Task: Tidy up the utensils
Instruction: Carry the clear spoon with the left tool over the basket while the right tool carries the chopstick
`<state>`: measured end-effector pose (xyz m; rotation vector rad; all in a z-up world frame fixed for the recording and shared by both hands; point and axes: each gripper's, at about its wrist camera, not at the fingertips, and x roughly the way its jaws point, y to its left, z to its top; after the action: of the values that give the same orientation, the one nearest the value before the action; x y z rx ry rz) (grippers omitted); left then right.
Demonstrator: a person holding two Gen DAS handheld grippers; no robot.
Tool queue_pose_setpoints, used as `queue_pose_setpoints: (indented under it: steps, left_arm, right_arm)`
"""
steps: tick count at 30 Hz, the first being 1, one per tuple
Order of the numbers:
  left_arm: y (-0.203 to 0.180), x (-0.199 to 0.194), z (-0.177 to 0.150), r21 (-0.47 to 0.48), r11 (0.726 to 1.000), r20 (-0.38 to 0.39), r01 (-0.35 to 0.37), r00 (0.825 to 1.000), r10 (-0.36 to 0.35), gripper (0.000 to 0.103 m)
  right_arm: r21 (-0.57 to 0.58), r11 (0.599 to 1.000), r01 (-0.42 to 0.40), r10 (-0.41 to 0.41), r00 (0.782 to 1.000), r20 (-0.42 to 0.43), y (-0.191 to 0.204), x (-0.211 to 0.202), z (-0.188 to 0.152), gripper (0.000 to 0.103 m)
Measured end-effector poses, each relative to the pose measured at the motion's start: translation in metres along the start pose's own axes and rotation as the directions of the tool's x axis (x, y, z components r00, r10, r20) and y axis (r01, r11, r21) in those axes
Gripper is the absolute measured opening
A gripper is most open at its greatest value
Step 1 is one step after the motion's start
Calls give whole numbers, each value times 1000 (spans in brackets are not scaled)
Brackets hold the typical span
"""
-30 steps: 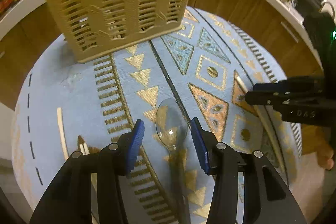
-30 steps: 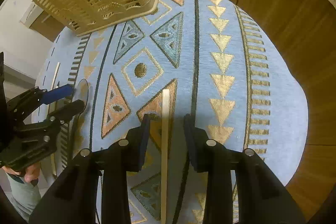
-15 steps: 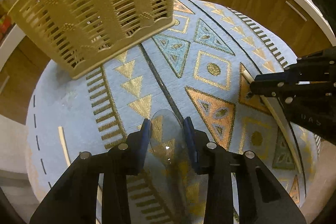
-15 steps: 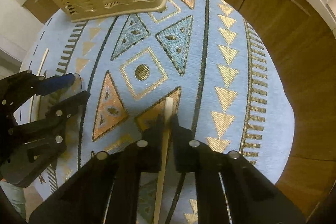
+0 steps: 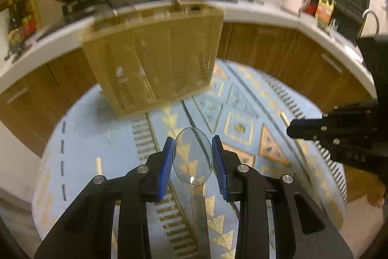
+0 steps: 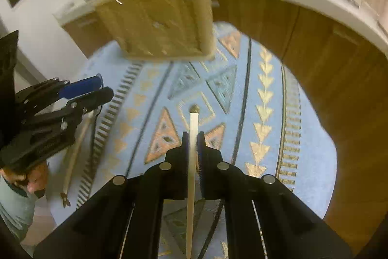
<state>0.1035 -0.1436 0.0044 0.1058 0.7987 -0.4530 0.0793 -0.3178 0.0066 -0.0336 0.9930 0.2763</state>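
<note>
My left gripper point(image 5: 192, 159) is shut on a clear plastic spoon point(image 5: 192, 157), its bowl between the blue pads, lifted above the round patterned table. My right gripper point(image 6: 193, 137) is shut on a pale wooden chopstick point(image 6: 192, 149) that points forward over the table. A tan slotted utensil basket point(image 5: 155, 60) stands at the table's far side, with one stick poking out of its top; it also shows in the right wrist view point(image 6: 162, 16). The right gripper appears at the right in the left wrist view point(image 5: 334, 135), the left gripper at the left in the right wrist view point(image 6: 60, 103).
The blue and gold patterned tablecloth point(image 5: 242, 118) covers a round table. Another pale chopstick point(image 5: 99, 165) lies near its left edge, also seen in the right wrist view point(image 6: 75, 154). A kitchen counter point(image 5: 266, 13) with pans and jars curves behind.
Both grippers have closed, the left on the spoon and the right on the chopstick, and both have lifted and tilted up so the counter comes into view.
</note>
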Motion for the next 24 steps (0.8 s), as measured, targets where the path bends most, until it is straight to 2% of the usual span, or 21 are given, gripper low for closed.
queue_pose_setpoints:
  steps: [7, 14, 19, 24]
  left_arm:
    - [9, -37, 10, -46, 999, 113, 24, 993, -18, 30]
    - [15, -70, 12, -70, 997, 211, 32, 977, -17, 30]
    - [20, -93, 26, -80, 996, 285, 35, 958, -11, 30]
    - [25, -113, 55, -80, 996, 359, 23, 933, 7, 30]
  right_arm:
    - [-86, 996, -11, 25, 986, 166, 25, -36, -12, 5]
    - [-129, 991, -26, 63, 953, 296, 39, -60, -22, 5]
    - [-122, 992, -44, 89, 913, 398, 40, -85, -11, 5]
    - [-102, 992, -70, 112, 861, 496, 46, -107, 33, 5]
